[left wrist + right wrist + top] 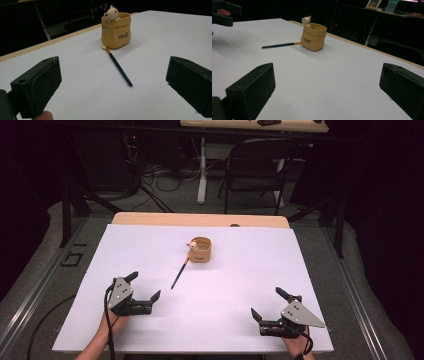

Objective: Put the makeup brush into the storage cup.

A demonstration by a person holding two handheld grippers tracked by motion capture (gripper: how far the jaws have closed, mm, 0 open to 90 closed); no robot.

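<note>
Jaws on both tools stand wide apart and hold nothing. Ahead of the left gripper (142, 294), between its black pads (37, 87) and slightly toward the right one, lies a slim dark-handled paintbrush (119, 67), its long axis running away from the fingers, handle end nearest, pale bristle tip touching the base of a tan sack-shaped pot (116, 30) with a small bear figure on its rim. The right gripper (264, 306) sits well apart from the brush, so the left hand is likely nearer. Bare white table sheet (300, 270) lies between; nothing blocks the approach.
</note>
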